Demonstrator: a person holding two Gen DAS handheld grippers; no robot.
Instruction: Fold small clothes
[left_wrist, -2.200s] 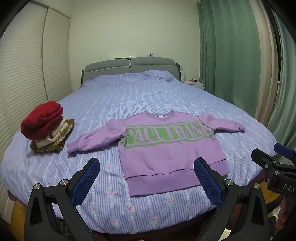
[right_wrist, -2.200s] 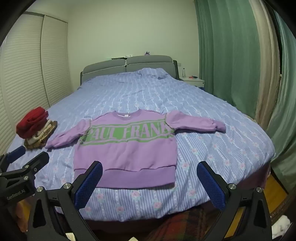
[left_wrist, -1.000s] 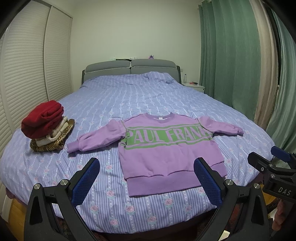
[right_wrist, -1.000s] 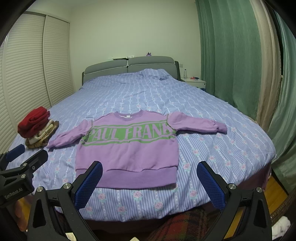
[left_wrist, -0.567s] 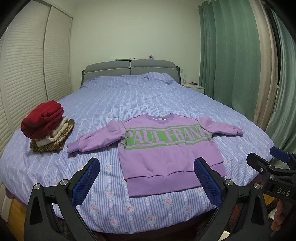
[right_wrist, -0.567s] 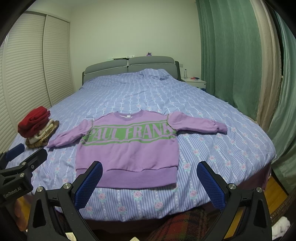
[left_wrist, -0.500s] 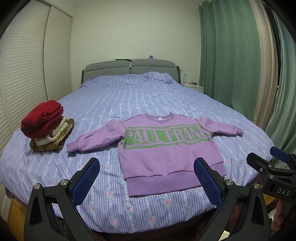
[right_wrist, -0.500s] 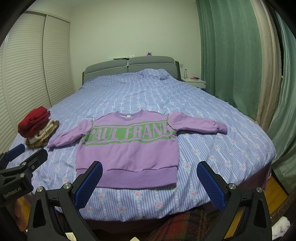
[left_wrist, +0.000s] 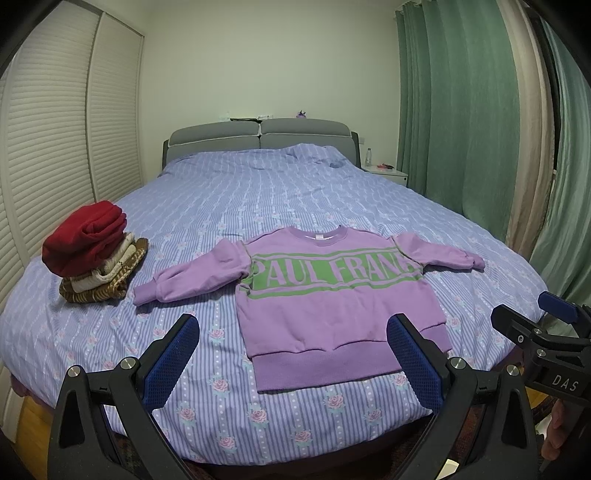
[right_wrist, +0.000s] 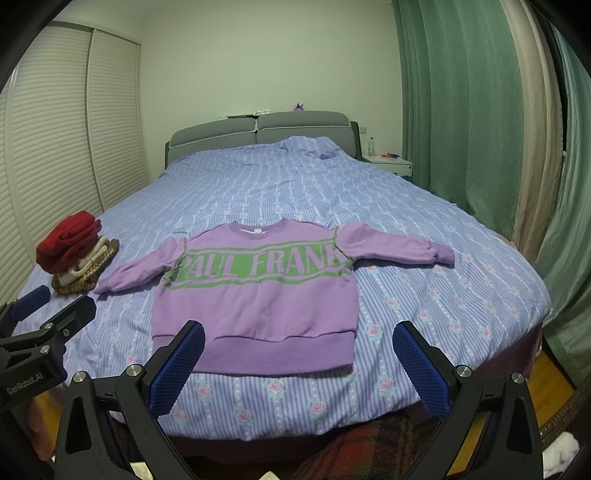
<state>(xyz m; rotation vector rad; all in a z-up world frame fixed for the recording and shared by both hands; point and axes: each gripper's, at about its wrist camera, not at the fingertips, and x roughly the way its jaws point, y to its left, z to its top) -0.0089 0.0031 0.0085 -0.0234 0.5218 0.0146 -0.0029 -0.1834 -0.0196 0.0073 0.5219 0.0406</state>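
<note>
A small purple sweatshirt (left_wrist: 332, 295) (right_wrist: 258, 291) with a green lettered band lies flat and face up near the foot of the bed, both sleeves spread outward. My left gripper (left_wrist: 291, 358) hovers open at the bed's near edge, just short of the hem, with nothing between its blue pads. Over the hem's right part my right gripper (right_wrist: 299, 365) is open too and holds nothing. Each gripper shows at the edge of the other's view: the right gripper (left_wrist: 535, 328) and the left gripper (right_wrist: 48, 306).
A stack of folded clothes (left_wrist: 92, 254) (right_wrist: 74, 251) with a red piece on top sits at the bed's left side. The blue striped bedspread (left_wrist: 295, 192) stretches back to a grey headboard (left_wrist: 258, 136). Green curtains (left_wrist: 461, 110) hang on the right, louvred doors (left_wrist: 48, 147) on the left.
Both views have risen and pulled back very slightly from the bed. The sweatshirt has not moved and both grippers stay open.
</note>
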